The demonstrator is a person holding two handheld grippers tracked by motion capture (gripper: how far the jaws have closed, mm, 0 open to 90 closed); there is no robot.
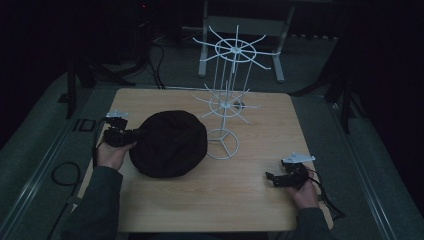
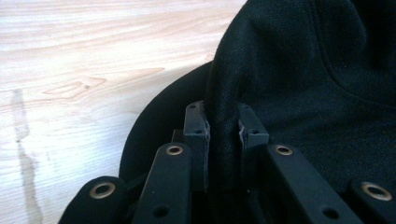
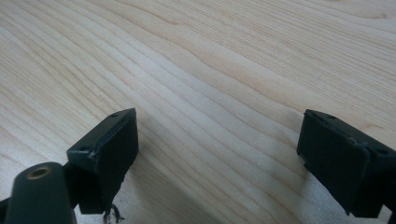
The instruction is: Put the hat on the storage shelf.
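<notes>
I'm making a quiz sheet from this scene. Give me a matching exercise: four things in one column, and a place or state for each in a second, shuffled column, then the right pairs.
Things:
1. left tool
2. right tool
3. black hat
4. white wire rack

Places or states:
A. stands upright on the far half of the table
B. jaws spread wide over bare wood
C. pinched at its edge, lying left of the rack
D. jaws shut on a fold of black fabric

Pairs: 1-D, 2-B, 3-C, 4-A
</notes>
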